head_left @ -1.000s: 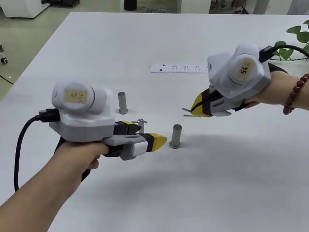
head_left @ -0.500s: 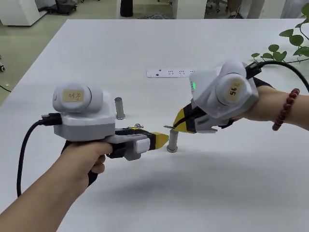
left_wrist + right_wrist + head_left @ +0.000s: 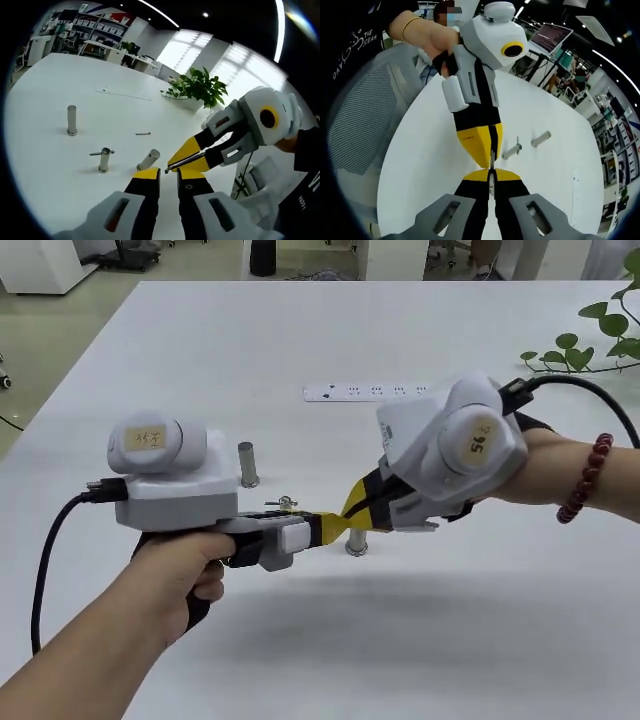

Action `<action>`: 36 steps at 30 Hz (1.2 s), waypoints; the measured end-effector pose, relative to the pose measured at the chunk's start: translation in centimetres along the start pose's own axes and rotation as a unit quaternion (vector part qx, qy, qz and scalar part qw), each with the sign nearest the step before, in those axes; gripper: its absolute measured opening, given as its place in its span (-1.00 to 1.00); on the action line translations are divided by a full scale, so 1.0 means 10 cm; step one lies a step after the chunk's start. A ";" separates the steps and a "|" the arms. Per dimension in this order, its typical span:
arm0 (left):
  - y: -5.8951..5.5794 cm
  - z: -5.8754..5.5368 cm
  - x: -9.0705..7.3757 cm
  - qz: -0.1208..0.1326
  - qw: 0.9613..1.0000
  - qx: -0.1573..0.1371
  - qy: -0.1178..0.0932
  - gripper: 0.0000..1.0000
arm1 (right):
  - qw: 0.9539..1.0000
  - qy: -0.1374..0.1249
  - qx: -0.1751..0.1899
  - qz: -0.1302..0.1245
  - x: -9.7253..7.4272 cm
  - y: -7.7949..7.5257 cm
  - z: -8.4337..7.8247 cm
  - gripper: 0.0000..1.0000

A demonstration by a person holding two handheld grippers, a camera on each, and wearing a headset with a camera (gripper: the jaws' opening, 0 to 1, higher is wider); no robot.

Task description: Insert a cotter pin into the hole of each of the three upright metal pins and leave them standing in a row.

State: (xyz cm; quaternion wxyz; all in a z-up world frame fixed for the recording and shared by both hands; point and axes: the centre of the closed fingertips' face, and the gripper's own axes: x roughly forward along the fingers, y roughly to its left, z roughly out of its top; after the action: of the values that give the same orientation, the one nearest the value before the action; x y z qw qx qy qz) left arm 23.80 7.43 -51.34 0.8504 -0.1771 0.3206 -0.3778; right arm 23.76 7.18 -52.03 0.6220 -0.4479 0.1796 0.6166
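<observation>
Centre frame in the head view, the left gripper (image 3: 335, 528) and right gripper (image 3: 352, 512) meet tip to tip over the white table (image 3: 450, 640). The right gripper's jaws are pinched tight on a thin held cotter pin (image 3: 179, 162). Its free end points at the left gripper's yellow tips, which stand a narrow slit apart; whether they touch it is hard to make out. Just under the tips, the nearest metal pin (image 3: 355, 546) shows little but its base, its top hidden by the jaws. The middle metal pin (image 3: 104, 160), partly covered in the head view, carries an inserted cotter pin (image 3: 100, 153) through its top. The far metal pin (image 3: 247, 464) stands upright at left of centre. A loose cotter pin (image 3: 143, 133) lies beyond. A power strip (image 3: 365, 392) lies further back, and a plant (image 3: 590, 345) is cut off at upper right.
</observation>
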 end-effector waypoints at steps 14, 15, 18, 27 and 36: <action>-0.02 -0.02 0.03 -0.016 1.000 -0.018 -0.005 -1.00 | 1.000 -0.006 -0.004 0.003 -0.01 0.04 0.03 -1.00; -0.02 -0.02 0.03 -0.018 1.000 -0.012 -0.006 -1.00 | 1.000 -0.007 -0.004 0.003 -0.01 0.05 0.03 -1.00; -0.03 -0.02 0.02 -0.021 1.000 0.007 -0.009 -1.00 | 1.000 -0.010 -0.007 0.004 -0.02 0.05 0.04 -1.00; -0.04 -0.03 -0.01 -0.027 0.999 0.026 -0.015 -1.00 | 1.000 -0.016 0.011 0.006 0.00 0.10 0.06 -1.00; -0.02 -0.05 -0.06 -0.031 0.998 0.044 -0.019 -1.00 | 0.998 -0.031 0.061 0.001 0.00 0.08 0.02 -0.91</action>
State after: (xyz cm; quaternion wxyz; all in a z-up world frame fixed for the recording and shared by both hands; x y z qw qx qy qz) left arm 23.06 7.69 -51.40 0.8515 -0.1562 0.2814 -0.4141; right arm 22.94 7.19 -52.18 0.6531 -0.3893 0.1980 0.6186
